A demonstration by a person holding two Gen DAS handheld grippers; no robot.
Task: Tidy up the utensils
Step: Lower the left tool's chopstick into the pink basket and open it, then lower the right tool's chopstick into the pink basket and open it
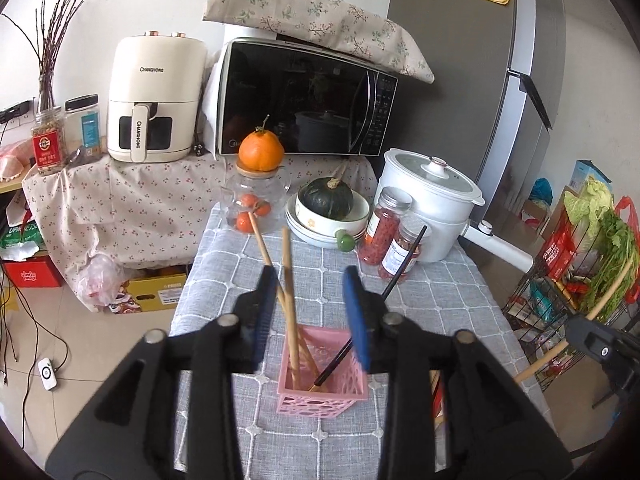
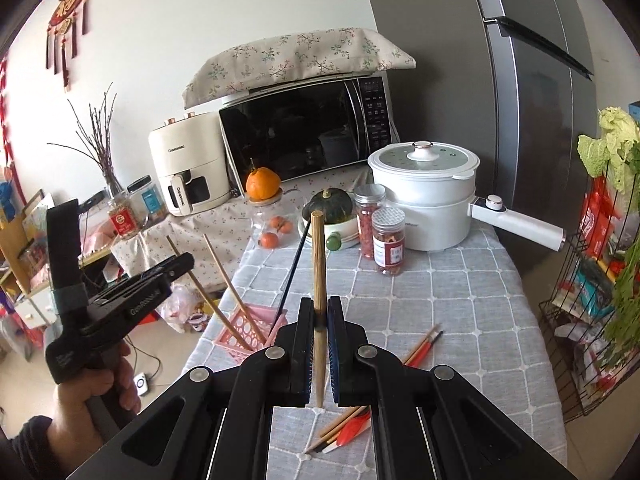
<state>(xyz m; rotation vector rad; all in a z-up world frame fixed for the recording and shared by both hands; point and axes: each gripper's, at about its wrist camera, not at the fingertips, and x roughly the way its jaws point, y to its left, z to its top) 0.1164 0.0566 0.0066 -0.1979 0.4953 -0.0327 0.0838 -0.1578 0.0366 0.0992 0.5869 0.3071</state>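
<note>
The left gripper, at lower centre of the left wrist view, has its jaws apart above the pink basket, clamping nothing. The basket stands on the grey checked tablecloth and holds two wooden chopsticks and a black chopstick. In the right wrist view, centre frame, the right gripper is clamped on an upright wooden chopstick. More utensils lie on the cloth at lower right.

CHANGHONG on air fryer, twice

Grey-clothed table, pink basket, loose chopsticks, jars
</note>
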